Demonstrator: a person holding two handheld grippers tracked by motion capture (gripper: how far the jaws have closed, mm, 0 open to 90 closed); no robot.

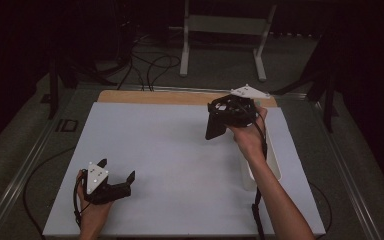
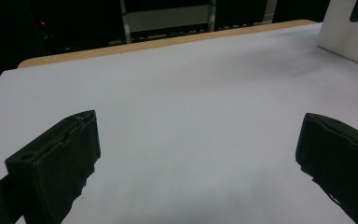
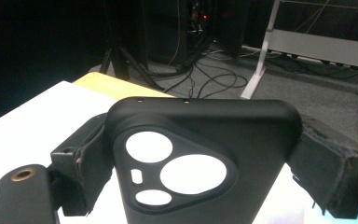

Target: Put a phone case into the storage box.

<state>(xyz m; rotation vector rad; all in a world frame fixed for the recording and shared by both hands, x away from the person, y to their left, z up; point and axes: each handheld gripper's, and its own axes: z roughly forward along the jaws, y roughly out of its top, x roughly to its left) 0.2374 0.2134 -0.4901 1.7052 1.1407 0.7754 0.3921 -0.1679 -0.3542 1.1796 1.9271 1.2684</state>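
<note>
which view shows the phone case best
The right gripper view: the phone case sits close up between the jaws, its camera cutouts plain. The high view shows it small and dark, hanging from the right gripper above the table.

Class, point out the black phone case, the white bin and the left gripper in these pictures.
black phone case point(image 3: 200, 140), right gripper view: its back, above the camera cut-outs.
white bin point(image 1: 274, 167), high view: its long rim.
left gripper point(image 1: 116, 170), high view: between its open jaws.
</note>
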